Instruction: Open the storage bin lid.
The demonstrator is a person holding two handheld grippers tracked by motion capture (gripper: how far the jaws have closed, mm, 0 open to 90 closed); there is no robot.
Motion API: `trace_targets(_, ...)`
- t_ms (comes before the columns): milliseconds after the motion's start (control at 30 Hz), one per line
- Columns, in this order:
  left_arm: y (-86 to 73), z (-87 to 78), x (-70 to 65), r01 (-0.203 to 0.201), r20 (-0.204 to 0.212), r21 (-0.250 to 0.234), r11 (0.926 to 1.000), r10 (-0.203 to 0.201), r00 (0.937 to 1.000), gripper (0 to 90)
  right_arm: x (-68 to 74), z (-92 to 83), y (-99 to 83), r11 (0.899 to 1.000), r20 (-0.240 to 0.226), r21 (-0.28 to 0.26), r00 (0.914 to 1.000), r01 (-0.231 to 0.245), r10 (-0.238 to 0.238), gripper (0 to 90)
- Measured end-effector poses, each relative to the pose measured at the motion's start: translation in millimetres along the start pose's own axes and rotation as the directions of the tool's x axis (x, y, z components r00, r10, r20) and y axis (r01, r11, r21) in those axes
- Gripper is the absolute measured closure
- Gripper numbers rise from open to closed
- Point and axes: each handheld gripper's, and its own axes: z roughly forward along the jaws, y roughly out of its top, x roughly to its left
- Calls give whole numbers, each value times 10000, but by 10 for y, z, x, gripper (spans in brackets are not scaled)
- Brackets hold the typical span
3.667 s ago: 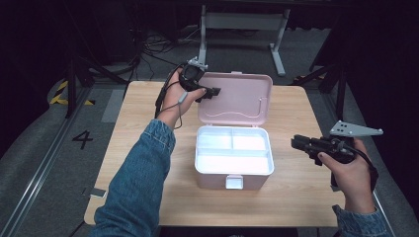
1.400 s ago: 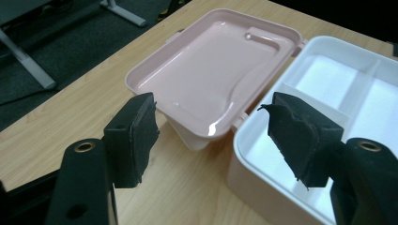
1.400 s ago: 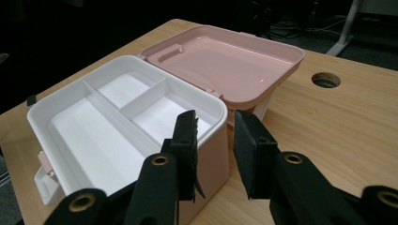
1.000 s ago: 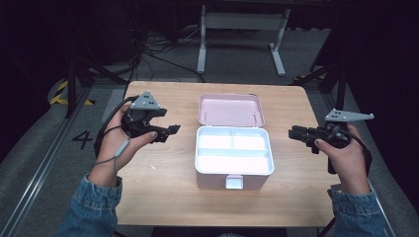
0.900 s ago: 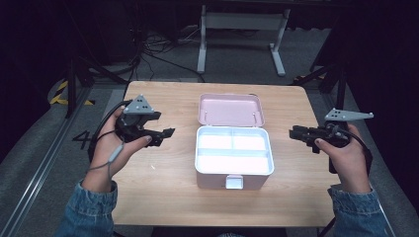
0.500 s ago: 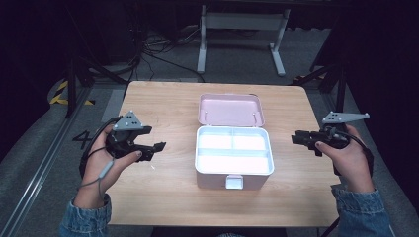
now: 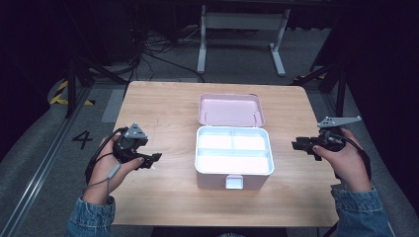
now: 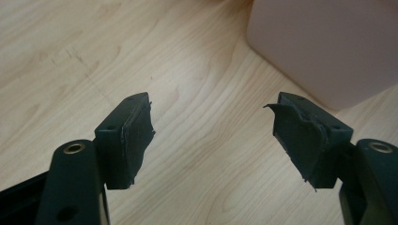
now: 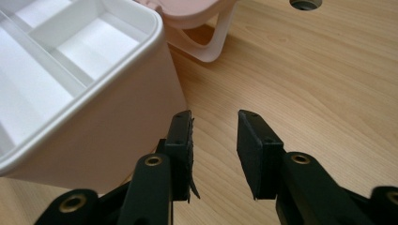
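Note:
A pale pink box point(image 7: 234, 157) stands open in the middle of the wooden table point(image 7: 163, 106), its lid point(image 7: 230, 109) tipped back and a white divided tray inside. My left gripper point(image 7: 153, 158) hovers low over the table to the box's left; its jaws have just been opening and stand wide with only bare wood between them point(image 8: 213, 136). The box's pink wall point(image 8: 324, 42) is ahead of it to the right. My right gripper point(image 7: 298, 145) is off the box's right side, jaws apart and still widening, nothing between them point(image 9: 215, 136). The box's white rim point(image 9: 89, 93) is just left of it.
The pink carry handle point(image 9: 206, 44) rests on the table behind the box. A round cable hole point(image 9: 305, 4) sits in the tabletop beyond. A white stand point(image 7: 242, 29) and cables lie on the floor past the table's far edge.
My left hand has come down and toward the table's near left, away from the lid, with its jaws spread wider. The right hand has barely shifted, and the lid stands open.

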Motion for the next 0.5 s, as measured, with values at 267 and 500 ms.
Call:
trace_targets(267, -107, 201, 95, 335, -167, 1119, 9932, -318, 9994, 282, -50, 82, -71, 9989, 17, 385, 9997, -249, 248, 662)
trace_targets(500, -112, 209, 101, 453, 123, 889, 9950, -466, 9988, 269, -64, 88, -98, 9989, -6, 328, 9995, -321, 322, 624)
